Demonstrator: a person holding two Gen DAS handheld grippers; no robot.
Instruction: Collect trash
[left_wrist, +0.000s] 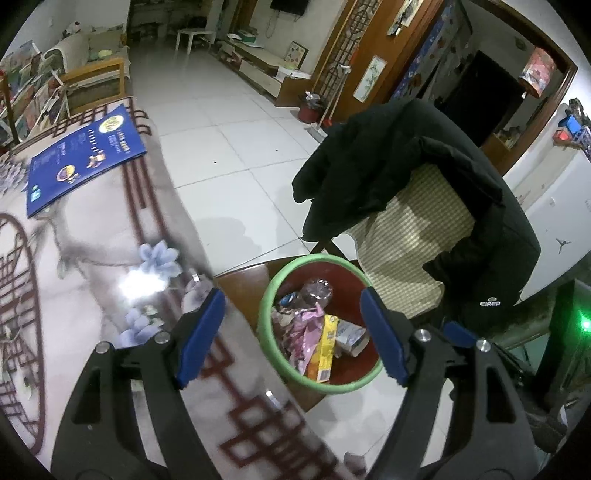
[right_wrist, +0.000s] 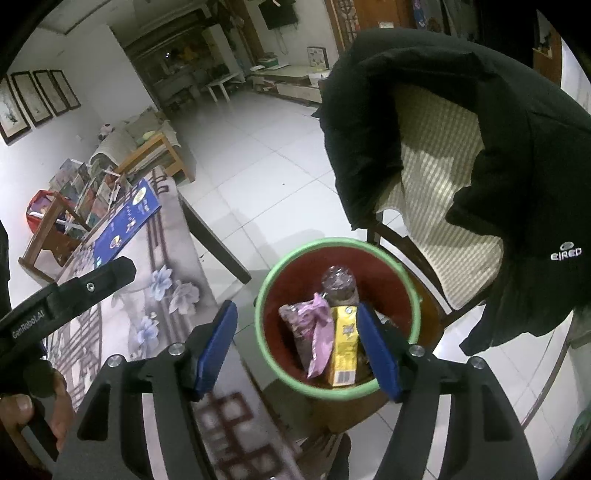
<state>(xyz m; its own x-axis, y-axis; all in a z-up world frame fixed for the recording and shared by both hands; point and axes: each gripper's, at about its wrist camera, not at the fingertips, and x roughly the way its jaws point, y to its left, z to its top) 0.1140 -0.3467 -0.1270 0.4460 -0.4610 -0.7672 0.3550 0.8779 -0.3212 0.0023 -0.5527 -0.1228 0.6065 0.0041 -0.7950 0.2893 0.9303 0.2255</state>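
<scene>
Both grippers wide open, nothing between the pads. Left gripper (left_wrist: 293, 334) and right gripper (right_wrist: 297, 347) hang above the round red bin with green rim (left_wrist: 266, 295), which stands on a dark wooden stool beside the table edge. Trash lies inside the bin: pink crinkled wrapper (right_wrist: 318, 332), yellow carton (right_wrist: 344, 347), clear plastic bottle (right_wrist: 338, 282). Only the left view shows a small white carton (left_wrist: 351, 338) right of the yellow one. Only the right view shows the person's hand (right_wrist: 44, 410) on the other gripper's handle, near left. Black jacket (left_wrist: 406, 162) drapes the chair far right. Blue flat box (left_wrist: 83, 158) lies on the floral tablecloth, far left.
</scene>
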